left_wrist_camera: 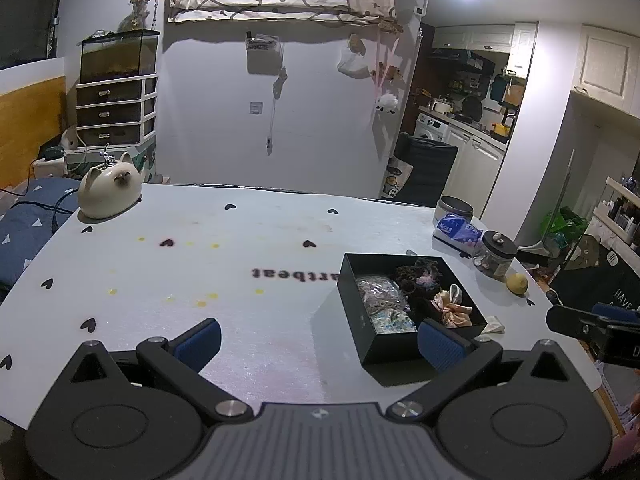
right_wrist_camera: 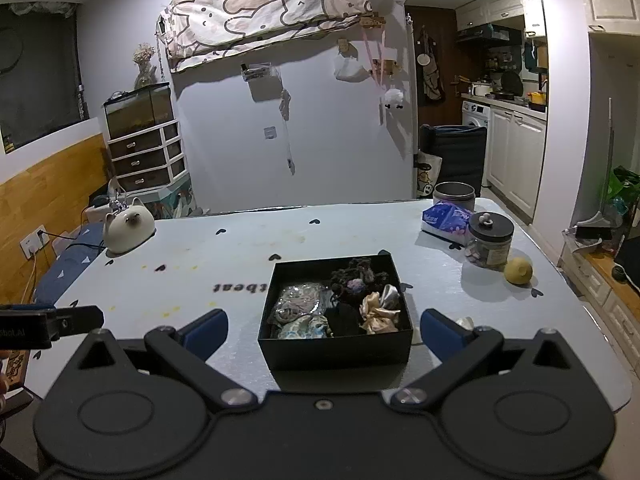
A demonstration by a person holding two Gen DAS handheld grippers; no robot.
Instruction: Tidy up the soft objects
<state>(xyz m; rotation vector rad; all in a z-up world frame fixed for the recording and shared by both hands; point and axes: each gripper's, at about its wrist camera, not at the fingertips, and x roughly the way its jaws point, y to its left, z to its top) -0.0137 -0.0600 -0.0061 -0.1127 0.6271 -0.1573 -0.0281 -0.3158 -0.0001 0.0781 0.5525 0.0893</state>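
A black open box point(left_wrist_camera: 380, 344) point(right_wrist_camera: 336, 350) stands on the white table near its front right. It holds soft hair ties: a dark crocheted scrunchie point(left_wrist_camera: 418, 276) point(right_wrist_camera: 358, 278), a peach satin scrunchie point(left_wrist_camera: 454, 306) point(right_wrist_camera: 380, 308), a pale clear bundle point(left_wrist_camera: 378, 292) point(right_wrist_camera: 298, 300) and a light blue piece point(left_wrist_camera: 394, 324) point(right_wrist_camera: 304, 328). My left gripper point(left_wrist_camera: 320, 340) is open and empty, left of the box. My right gripper point(right_wrist_camera: 324, 330) is open and empty, its fingers either side of the box front. A small pale scrap point(left_wrist_camera: 494, 325) point(right_wrist_camera: 466, 322) lies just right of the box.
A ceramic cat point(left_wrist_camera: 110, 190) point(right_wrist_camera: 128, 226) sits at the table's far left. A tin point(left_wrist_camera: 456, 208) point(right_wrist_camera: 454, 194), a tissue pack point(left_wrist_camera: 456, 230) point(right_wrist_camera: 446, 220), a lidded glass jar point(left_wrist_camera: 496, 254) point(right_wrist_camera: 490, 246) and a lemon point(left_wrist_camera: 517, 283) point(right_wrist_camera: 518, 270) stand at the right edge.
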